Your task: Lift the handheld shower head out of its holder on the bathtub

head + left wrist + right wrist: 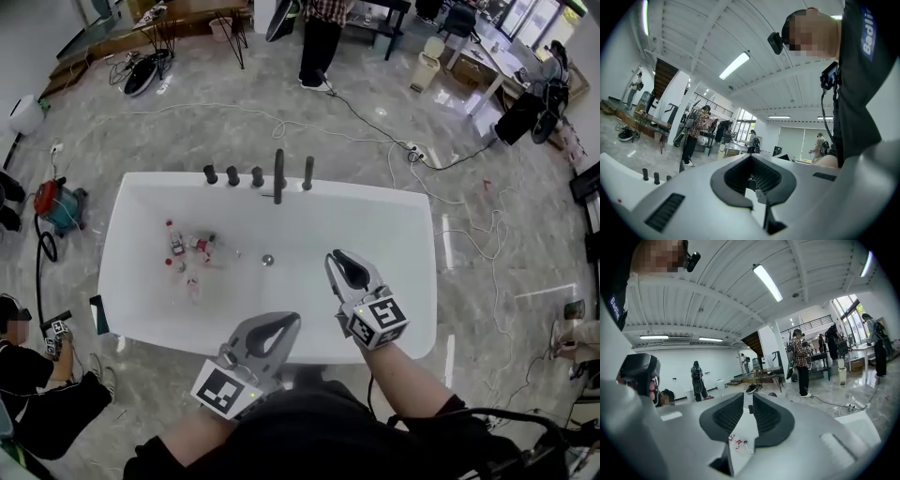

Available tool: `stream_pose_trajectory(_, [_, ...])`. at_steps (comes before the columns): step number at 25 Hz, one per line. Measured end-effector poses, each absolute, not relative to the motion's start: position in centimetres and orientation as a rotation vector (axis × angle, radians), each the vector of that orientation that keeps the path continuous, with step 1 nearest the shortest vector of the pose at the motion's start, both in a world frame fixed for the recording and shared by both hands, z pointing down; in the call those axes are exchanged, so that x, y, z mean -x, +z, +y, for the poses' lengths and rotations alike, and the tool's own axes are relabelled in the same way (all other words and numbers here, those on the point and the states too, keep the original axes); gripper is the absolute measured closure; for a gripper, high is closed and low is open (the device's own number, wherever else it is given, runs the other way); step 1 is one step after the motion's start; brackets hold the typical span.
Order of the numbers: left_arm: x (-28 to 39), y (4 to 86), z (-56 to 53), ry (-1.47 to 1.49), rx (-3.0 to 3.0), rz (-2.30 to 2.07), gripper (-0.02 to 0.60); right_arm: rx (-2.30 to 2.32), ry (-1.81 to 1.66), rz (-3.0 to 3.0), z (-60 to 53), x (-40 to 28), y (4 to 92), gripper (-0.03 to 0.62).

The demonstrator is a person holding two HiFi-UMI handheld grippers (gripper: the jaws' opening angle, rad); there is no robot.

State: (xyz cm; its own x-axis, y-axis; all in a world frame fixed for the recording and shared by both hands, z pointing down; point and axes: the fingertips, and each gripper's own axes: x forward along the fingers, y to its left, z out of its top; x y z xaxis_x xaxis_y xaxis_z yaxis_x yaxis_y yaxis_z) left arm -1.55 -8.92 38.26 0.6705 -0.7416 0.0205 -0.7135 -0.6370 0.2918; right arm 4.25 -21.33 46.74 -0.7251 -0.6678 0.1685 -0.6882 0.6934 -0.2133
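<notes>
Shower head (pixel 307 173) sat in its far-rim holder; right gripper (pixel 337 256), empty, was opening to reach it; left gripper (pixel 292 320) stayed out, jaws pressed together.

Seen from the near rim, the bathtub (pixel 375 211) basin lies open through its middle and right, toward twelve and one o'clock. At twelve o'clock a row of dark fittings (pixel 256 175) bars the far rim (upright, closely spaced). Small bottles (pixel 187 248) clutter the floor at eleven o'clock.

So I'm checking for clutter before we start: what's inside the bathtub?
Small red-and-white items lie left of the drain. The right hand-held gripper, jaws opening on nothing, covers part of the bathtub's near floor.
</notes>
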Motion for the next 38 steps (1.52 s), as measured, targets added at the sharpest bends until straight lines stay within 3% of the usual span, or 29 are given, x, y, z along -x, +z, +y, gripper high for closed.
stream_pose_trajectory(21, [3.1, 41.7, -10.2, -0.124, -2.526, -1.184, 0.581, -1.150, 0.373, -2.631, -33.1, -2.9, 56.1, 0.433])
stream_pose_trajectory(38, [4.8, 45.7, -12.2, -0.095, -2.474, -1.231, 0.581, -1.125, 0.368, -2.559, -41.7, -0.5, 63.8, 0.388])
